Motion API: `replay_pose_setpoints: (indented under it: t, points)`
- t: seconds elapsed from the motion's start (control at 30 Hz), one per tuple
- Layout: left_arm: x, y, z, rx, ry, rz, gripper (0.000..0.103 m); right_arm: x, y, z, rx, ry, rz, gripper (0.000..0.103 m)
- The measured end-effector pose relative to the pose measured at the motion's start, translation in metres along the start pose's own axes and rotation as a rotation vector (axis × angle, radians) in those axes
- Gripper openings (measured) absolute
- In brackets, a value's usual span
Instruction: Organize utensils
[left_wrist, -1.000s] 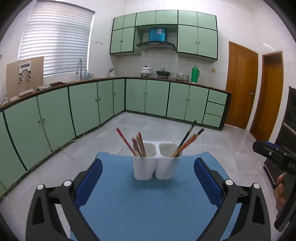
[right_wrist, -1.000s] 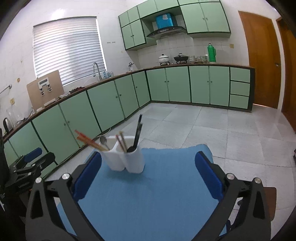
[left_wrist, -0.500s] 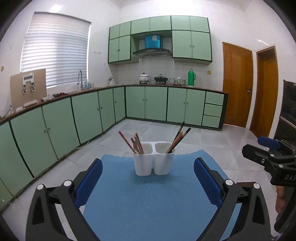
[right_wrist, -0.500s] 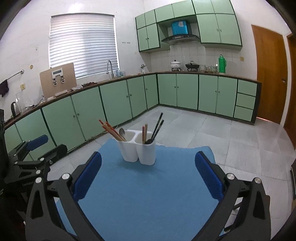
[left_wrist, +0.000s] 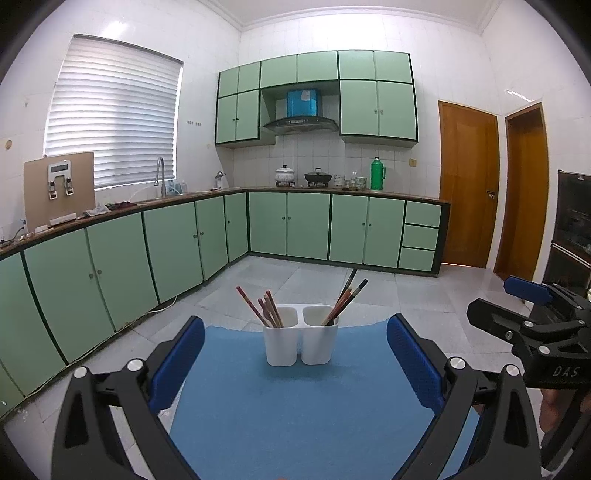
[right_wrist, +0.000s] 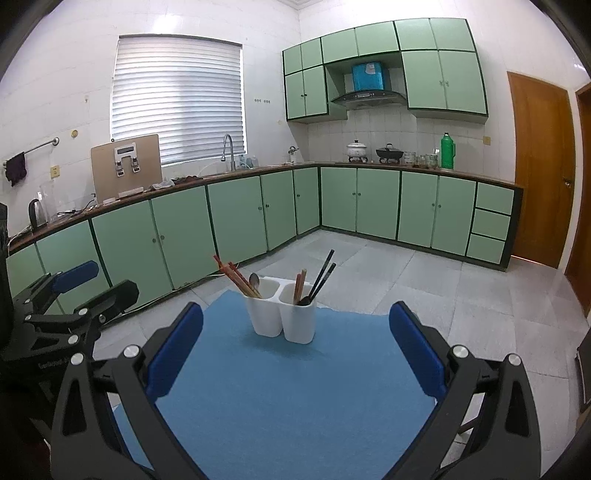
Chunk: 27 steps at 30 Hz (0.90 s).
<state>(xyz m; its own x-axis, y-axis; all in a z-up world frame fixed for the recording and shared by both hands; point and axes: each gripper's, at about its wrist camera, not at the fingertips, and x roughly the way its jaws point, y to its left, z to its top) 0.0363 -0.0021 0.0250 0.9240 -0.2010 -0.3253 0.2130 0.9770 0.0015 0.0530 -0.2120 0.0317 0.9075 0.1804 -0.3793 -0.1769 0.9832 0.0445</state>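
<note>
A white two-cup utensil holder (left_wrist: 300, 339) stands near the far edge of a blue mat (left_wrist: 295, 406); it also shows in the right wrist view (right_wrist: 282, 317). Its left cup holds red and wooden chopsticks (left_wrist: 260, 308) and a metal spoon (right_wrist: 254, 281). Its right cup holds dark and wooden chopsticks (left_wrist: 345, 301) and a black spoon (right_wrist: 304, 301). My left gripper (left_wrist: 295, 354) is open and empty, well short of the holder. My right gripper (right_wrist: 295, 343) is open and empty, also short of it. Each gripper shows at the edge of the other's view.
The blue mat (right_wrist: 291, 398) covers a small table. Grey tiled floor (left_wrist: 369, 291) surrounds it. Green cabinets (left_wrist: 177, 243) run along the left and back walls. A dark cabinet (left_wrist: 570, 236) stands at the right. Wooden doors (left_wrist: 467, 184) are at the back right.
Both grippers have pulled back and tilted up from the holder, which now looks smaller and farther. Both stay open and empty.
</note>
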Motion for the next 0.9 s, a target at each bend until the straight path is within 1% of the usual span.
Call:
replay_pose_setpoints:
  t: [0.47, 0.9]
  points:
    - [-0.0028, 0.0028, 0.0023, -0.006, -0.008, 0.004, 0.097, 0.0016, 0.0097, 0.0023, -0.006, -0.002, 0.005, 0.098]
    - [-0.0049, 0.0054, 0.0024, -0.010, -0.008, 0.005, 0.097, 0.0024, 0.0099, 0.0013, -0.007, -0.002, 0.005, 0.098]
